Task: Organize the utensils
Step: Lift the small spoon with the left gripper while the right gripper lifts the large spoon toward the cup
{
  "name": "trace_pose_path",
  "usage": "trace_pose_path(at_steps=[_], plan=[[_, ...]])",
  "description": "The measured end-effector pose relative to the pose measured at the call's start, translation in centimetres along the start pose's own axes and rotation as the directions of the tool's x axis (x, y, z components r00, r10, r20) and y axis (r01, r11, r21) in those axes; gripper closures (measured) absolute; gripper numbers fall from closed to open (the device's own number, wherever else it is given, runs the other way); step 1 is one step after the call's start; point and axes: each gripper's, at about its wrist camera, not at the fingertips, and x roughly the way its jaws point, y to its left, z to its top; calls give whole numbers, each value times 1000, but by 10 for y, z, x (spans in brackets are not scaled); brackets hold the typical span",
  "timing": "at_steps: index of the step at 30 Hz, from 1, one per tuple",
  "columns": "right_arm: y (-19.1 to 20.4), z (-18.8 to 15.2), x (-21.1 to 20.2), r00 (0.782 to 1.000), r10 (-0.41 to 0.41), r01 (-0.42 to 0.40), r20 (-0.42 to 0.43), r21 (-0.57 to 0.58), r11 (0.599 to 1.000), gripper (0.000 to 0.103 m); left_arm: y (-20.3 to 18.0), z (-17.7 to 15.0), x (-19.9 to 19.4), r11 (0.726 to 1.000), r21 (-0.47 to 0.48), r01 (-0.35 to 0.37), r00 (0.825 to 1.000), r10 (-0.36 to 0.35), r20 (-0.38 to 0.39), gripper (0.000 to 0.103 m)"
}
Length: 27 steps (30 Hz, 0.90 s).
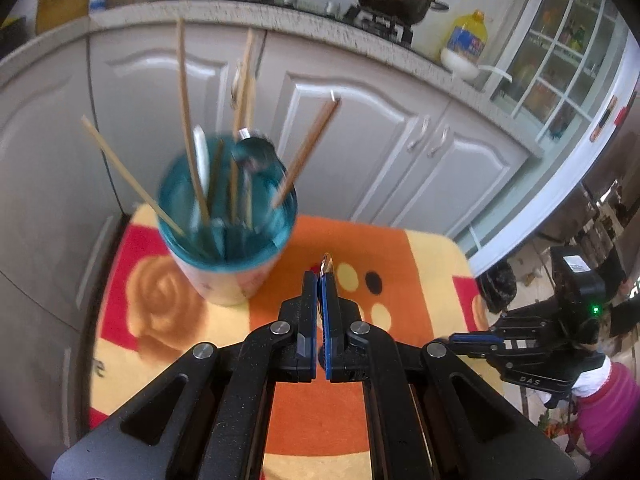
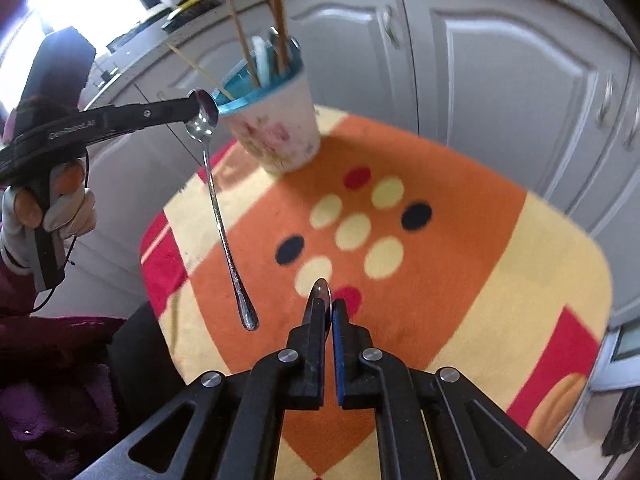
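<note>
Beside the cup (image 2: 276, 128), left tongs (image 2: 200, 110) dangle a spoon (image 2: 224, 224).

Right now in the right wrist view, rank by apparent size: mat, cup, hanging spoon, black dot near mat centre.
1. mat, fills most of the frame
2. cup
3. spoon, long but thin; it hangs nearer the camera than the cup, so ranks 2 and 3 are unsure
4. black dot

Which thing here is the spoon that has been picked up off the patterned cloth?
Start at the orange patterned cloth, then the blue-rimmed floral cup of chopsticks. Left of it, the left gripper pinches a long silver spoon by its bowl, handle hanging down in mid-air.
</note>
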Motion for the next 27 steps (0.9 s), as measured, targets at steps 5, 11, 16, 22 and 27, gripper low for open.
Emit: trace_pose_path(at_steps=[5, 11, 16, 22, 27], plan=[[12, 28, -21, 998, -24, 27, 53, -51, 998, 101, 18, 22, -33, 999, -25, -28, 997, 30, 71, 103], [4, 29, 2, 998, -65, 65, 8, -31, 997, 98, 37, 22, -49, 997, -64, -53, 993, 59, 99, 103], [-15, -5, 43, 994, -41, 48, -102, 69, 996, 68, 44, 17, -46, 995, -82, -60, 995, 66, 81, 103], [-18, -27, 73, 992, -38, 56, -119, 144, 988, 65, 44, 16, -40, 996, -81, -49, 996, 55, 67, 102], [6, -14, 96, 993, -88, 93, -75, 64, 994, 58, 42, 18, -36, 996, -81, -46, 997, 51, 59, 102]])
